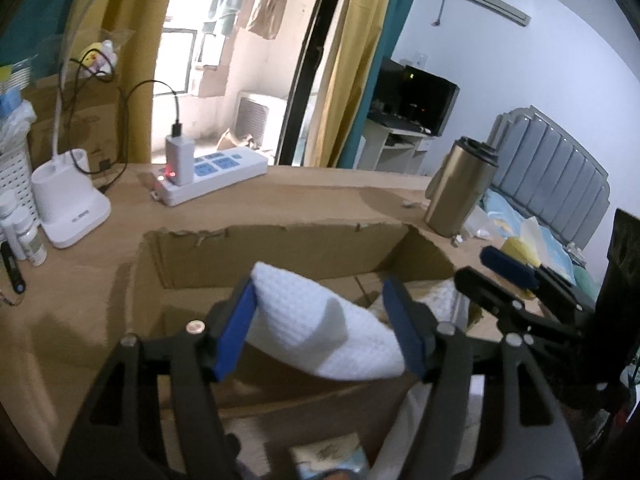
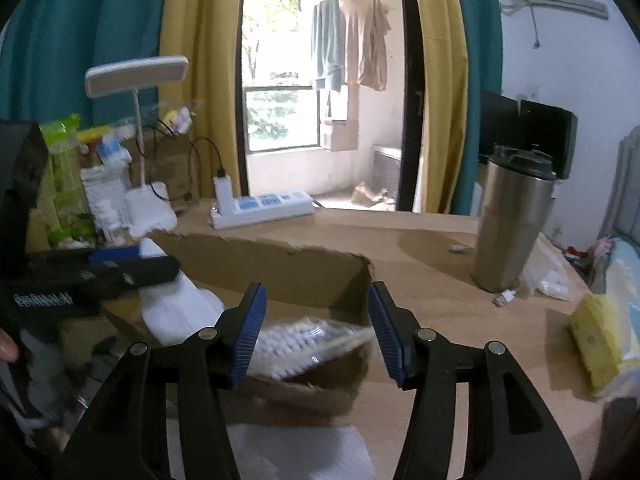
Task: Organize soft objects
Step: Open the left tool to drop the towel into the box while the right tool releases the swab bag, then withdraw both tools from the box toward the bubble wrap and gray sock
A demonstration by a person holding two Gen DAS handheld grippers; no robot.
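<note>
Left wrist view. At 9 o'clock: white lamp base (image 1: 70, 204), its head cut off by the top edge; bottles beside it half out of frame. At 11 o'clock: power strip (image 1: 212, 174) with a charger plugged in. Centre: your left gripper (image 1: 326, 330) holds its jaws fairly wide, and the white textured cloth (image 1: 324, 328) spans the gap, touching both blue pads, hanging over the open cardboard box (image 1: 280, 240). You cannot see the box floor under the cloth; something pale shows at the box's right corner, unclear. At 3 o'clock: your right gripper (image 1: 508, 268), seen side-on, fingertips partly hidden. Steel tumbler (image 1: 460, 188) stands at 2 o'clock.

Right wrist view. At 9 o'clock: the left gripper (image 2: 128, 260) enters, dark and blurred, the cloth (image 2: 180, 308) drooping below it into the box (image 2: 280, 264). Centre: your right gripper (image 2: 318, 332) has jaws wide, nothing between them. Below, inside the box, a clear packet of white cotton swabs (image 2: 296, 344), motion-blurred. Tumbler (image 2: 512, 224) at 2 o'clock; yellow tissue pack (image 2: 600, 340) at 3, cut by the frame.
</note>
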